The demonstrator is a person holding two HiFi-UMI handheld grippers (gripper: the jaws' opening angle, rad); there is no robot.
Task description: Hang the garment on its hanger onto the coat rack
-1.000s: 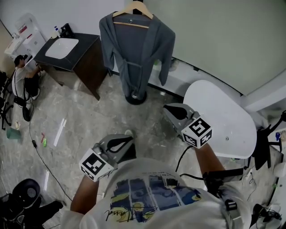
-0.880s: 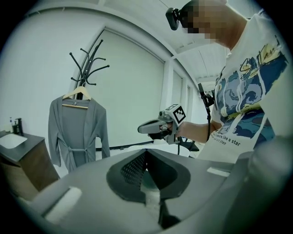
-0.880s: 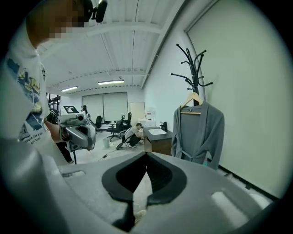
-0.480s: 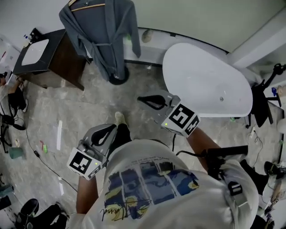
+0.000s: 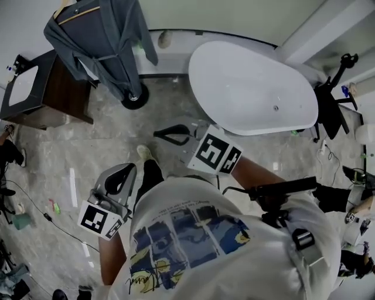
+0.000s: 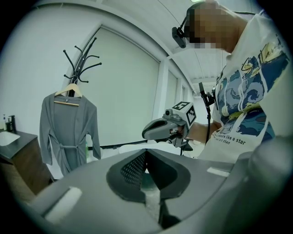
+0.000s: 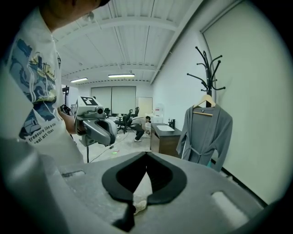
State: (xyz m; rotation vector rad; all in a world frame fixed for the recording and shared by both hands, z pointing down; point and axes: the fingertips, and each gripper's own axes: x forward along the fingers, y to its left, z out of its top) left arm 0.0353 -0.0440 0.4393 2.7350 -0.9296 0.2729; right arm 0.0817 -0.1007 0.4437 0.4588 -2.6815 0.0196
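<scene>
A grey robe [image 5: 99, 41] hangs on a wooden hanger [image 5: 76, 13] from the black coat rack, whose round base [image 5: 134, 98] stands on the floor at the upper left. The robe [image 6: 66, 132] hangs still under the rack's hooks [image 6: 82, 57]; it also shows in the right gripper view [image 7: 206, 132]. My left gripper [image 5: 124, 171] is shut and holds nothing, low and close to my body. My right gripper [image 5: 161, 133] is also shut and empty, pointing left about a step short of the rack. Neither touches the robe.
A white oval bathtub [image 5: 252, 88] fills the upper middle. A dark cabinet with a white sink [image 5: 32, 94] stands left of the rack. A black chair [image 5: 331, 105] is at the right. Cables and small items lie on the marble floor [image 5: 53, 205]. A person crouches far off [image 7: 139, 128].
The head view has swung right, so rack and robe slid to the upper left corner. Both grippers stayed shut and empty; the right one now points more to the left.
</scene>
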